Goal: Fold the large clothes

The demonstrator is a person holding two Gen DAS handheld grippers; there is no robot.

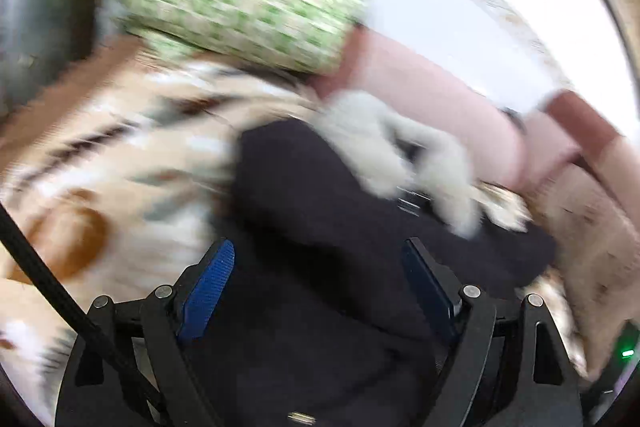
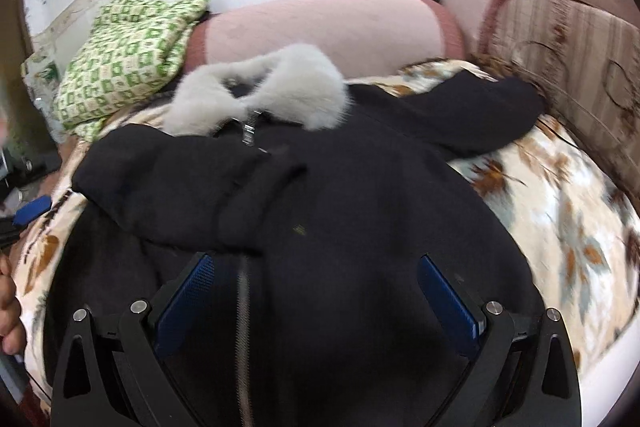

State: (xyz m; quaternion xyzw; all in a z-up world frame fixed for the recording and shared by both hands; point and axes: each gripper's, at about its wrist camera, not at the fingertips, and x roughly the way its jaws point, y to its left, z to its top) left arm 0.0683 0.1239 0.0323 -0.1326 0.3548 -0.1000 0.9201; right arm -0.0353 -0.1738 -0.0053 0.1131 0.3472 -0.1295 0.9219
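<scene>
Behind the black coat [image 2: 304, 211] I see a green cushion [image 2: 128, 55] and pink bolster [image 2: 320, 27]. Both my left claw [image 1: 318, 263] and right claw [image 2: 316, 279] gape wide, holding nothing. Only the right view shows the zip [image 2: 249, 131] sharply.

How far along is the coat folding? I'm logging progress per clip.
Done: the black coat lies spread on the floral blanket, fur collar toward the sofa back, and one sleeve looks folded across the front. In hand: nothing; the right gripper and left gripper are both open above the fabric. Left: the other sleeve still stretches outward, and the body isn't folded.
</scene>
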